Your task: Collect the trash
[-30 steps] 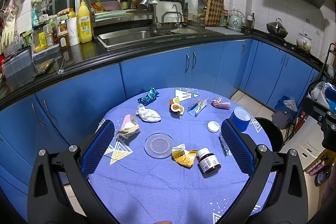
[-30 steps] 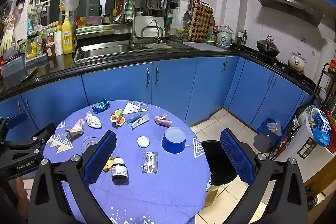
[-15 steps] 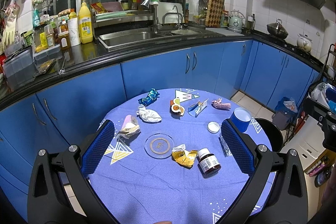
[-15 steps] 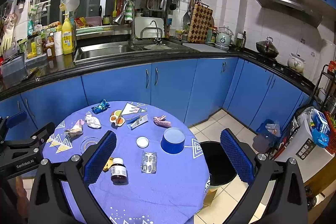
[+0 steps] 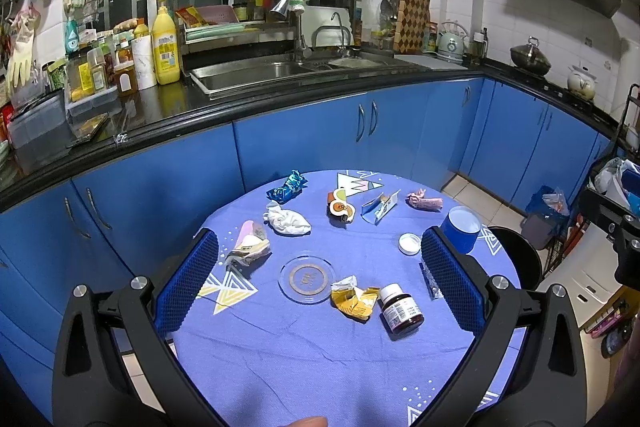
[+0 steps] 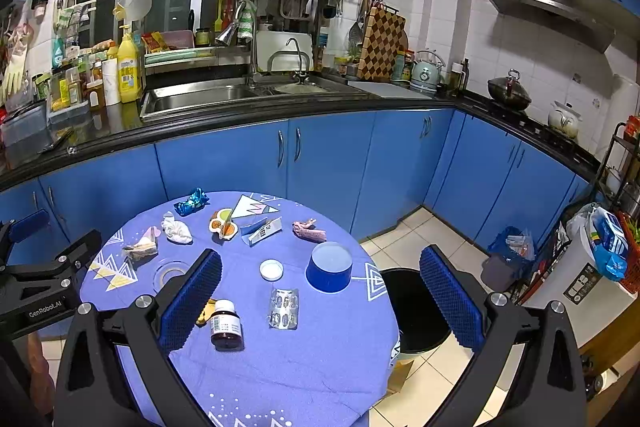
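Nothing has shifted in the last second: your left tongs [image 5: 320, 283] and right tongs [image 6: 320, 303] both hang wide and empty above the counter [image 5: 304, 359]. No trash taken yet. Nearest lie the yellow wrapper [image 5: 354, 301] and bottle [image 5: 400, 313]; farther, the tissue [image 5: 286, 221] and blue wrapper [image 5: 287, 186]. The bin [image 6: 416, 307] stands on the floor just beside the counter's right edge.

Left tool [image 5: 319, 277]: black frame, blue textured pads [image 5: 188, 285], silver screws. Right tool [image 6: 320, 301]: same build. White "GenRobot.AI" lettering on the left tool's black body.
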`<state>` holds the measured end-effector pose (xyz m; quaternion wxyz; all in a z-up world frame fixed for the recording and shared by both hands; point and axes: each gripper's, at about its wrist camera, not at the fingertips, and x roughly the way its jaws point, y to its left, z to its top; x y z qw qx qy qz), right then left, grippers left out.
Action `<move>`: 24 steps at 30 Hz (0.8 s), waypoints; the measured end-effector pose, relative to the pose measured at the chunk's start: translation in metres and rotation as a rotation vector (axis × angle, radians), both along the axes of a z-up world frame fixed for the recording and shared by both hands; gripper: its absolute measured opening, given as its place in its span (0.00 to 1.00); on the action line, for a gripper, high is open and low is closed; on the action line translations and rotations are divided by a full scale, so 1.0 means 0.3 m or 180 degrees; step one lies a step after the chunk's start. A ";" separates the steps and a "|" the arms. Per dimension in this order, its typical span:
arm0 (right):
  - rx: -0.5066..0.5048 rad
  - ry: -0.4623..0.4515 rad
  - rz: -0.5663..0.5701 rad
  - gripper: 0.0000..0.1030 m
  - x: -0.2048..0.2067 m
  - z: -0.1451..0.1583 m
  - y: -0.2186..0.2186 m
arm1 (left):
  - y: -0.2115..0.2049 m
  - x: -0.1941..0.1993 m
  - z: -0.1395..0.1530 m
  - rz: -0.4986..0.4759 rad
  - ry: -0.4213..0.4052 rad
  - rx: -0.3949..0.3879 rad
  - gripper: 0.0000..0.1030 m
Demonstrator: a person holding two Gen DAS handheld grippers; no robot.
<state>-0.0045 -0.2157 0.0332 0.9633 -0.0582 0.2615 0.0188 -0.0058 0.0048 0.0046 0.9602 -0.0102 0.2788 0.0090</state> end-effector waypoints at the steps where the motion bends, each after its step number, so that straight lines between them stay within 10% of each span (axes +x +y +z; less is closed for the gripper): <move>1: 0.0001 0.0004 0.0002 0.95 0.000 0.000 -0.001 | -0.002 -0.001 0.000 -0.0001 -0.0002 0.0005 0.97; 24: -0.0022 0.0015 0.0008 0.94 0.003 -0.008 0.014 | -0.015 0.000 -0.001 -0.0001 -0.0014 0.0041 0.97</move>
